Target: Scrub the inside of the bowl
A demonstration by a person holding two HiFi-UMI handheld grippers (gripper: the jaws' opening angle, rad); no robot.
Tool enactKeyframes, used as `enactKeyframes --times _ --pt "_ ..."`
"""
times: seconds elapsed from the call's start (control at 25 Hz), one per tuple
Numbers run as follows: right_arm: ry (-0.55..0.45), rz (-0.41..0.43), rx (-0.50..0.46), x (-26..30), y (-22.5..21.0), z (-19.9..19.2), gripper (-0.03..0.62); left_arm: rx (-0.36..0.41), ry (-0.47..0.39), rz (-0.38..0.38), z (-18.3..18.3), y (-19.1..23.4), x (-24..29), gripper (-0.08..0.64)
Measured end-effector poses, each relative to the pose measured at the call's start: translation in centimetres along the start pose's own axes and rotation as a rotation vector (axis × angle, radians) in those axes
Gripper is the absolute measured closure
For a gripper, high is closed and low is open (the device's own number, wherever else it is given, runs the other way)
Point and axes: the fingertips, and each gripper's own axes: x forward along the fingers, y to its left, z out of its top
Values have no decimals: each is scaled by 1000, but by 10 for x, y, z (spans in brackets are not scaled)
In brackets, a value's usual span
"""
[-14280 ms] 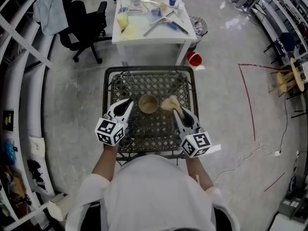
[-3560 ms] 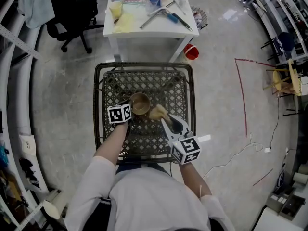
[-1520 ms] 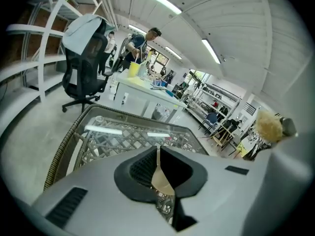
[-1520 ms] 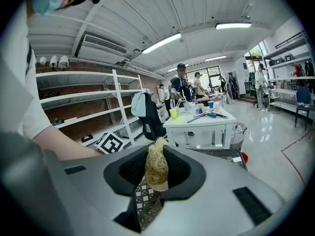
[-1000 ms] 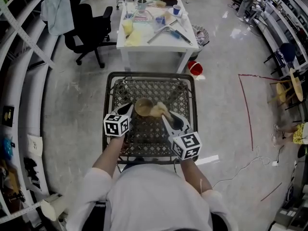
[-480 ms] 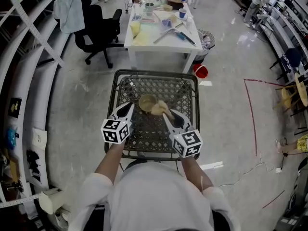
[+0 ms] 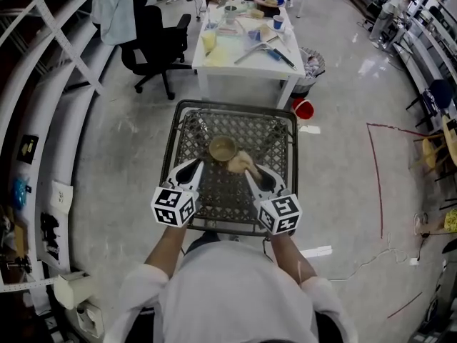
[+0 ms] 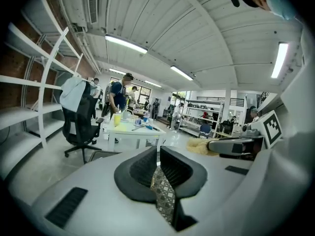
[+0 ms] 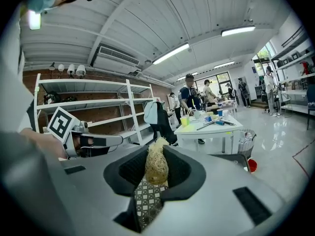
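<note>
Got a small tan bowl (image 7: 222, 148) sitting upright around the middle of the mesh counter (image 7: 265, 131), inside too small to make out. Holding a straw-coloured scrubber (image 7: 239, 163) in the right gripper (image 7: 248, 171), jaws clamped on it, just off the bowl's near-right rim, can't tell if touching. Got the left gripper (image 7: 196, 165) near the bowl's left, jaws pressed together on themselves. Further back, seeing a white counter (image 7: 235, 61) with a yellow cup (image 7: 208, 41), plus a red bucket (image 7: 303, 109) on the floor.
</note>
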Motion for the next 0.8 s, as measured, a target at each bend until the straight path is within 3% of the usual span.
enactKeyframes --times 0.8 --pt "22 -5 -47 -1 3 -5 494 -21 -1 -8 -6 -19 -19 514"
